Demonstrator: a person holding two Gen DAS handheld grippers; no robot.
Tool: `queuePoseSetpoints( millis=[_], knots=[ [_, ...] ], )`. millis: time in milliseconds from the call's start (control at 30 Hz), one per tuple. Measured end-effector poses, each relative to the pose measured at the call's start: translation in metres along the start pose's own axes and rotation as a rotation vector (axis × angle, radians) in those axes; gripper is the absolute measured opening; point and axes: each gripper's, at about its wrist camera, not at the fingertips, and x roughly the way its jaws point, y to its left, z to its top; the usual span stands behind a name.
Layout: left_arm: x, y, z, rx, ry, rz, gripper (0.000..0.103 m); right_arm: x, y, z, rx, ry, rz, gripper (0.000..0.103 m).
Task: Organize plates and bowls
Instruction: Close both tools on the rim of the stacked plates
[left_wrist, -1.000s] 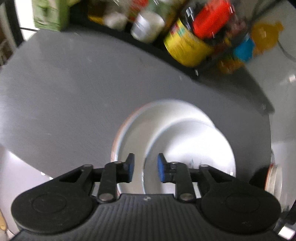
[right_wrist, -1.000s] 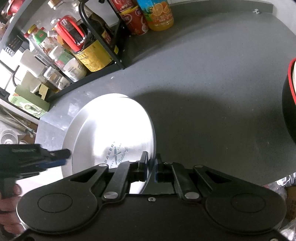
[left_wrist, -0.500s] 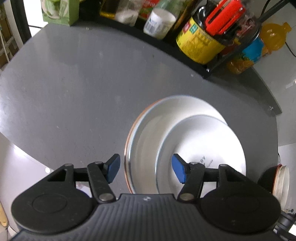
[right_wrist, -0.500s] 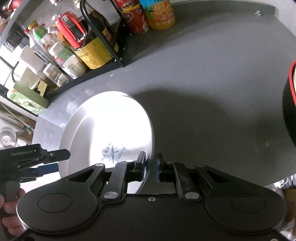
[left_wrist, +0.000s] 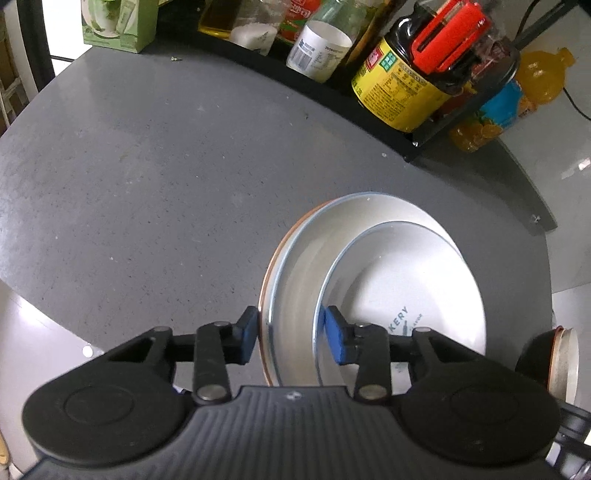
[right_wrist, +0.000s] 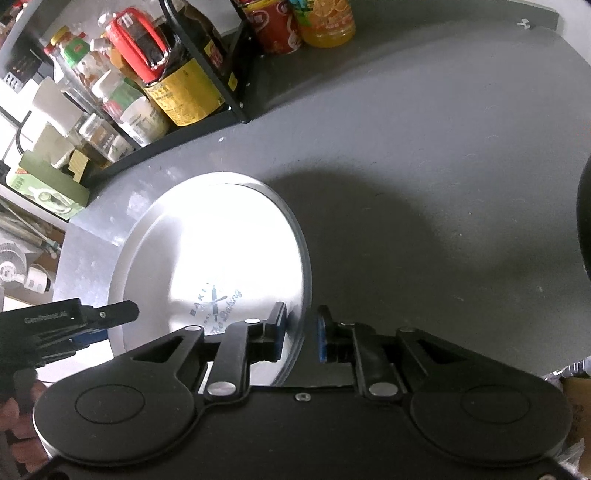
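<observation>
White plate (left_wrist: 373, 273) lies near the worktop's (left_wrist: 147, 184) front edge. Left gripper (left_wrist: 290, 334) and right gripper (right_wrist: 300, 332) straddle opposite rim sections, jaws open, apparently positioned to steady or release it.

Grey speckled countertop (left_wrist: 155, 192), black condiment rack (right_wrist: 225, 92)

Glossy white glazed plate (left_wrist: 402, 273) gleaming on the matt, speckled grey countertop (left_wrist: 147, 192), matt black plastic left gripper (left_wrist: 290, 334) with blue rubbery pads (left_wrist: 336, 339).
</observation>
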Motion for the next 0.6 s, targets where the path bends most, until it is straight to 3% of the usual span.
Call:
queuePoseSetpoints(
  millis=[367,600],
  knots=[
    [-0.003,0.01,0.004,-0.023,0.001,-0.037,0.03,0.004,0.007,0.002,0.004,0.008,-0.014,0.017],
    [-0.006,0.013,0.008,-0.028,-0.01,-0.039,0.022,0.008,0.015,0.001,0.002,0.008,-0.025,0.028]
  ],
)
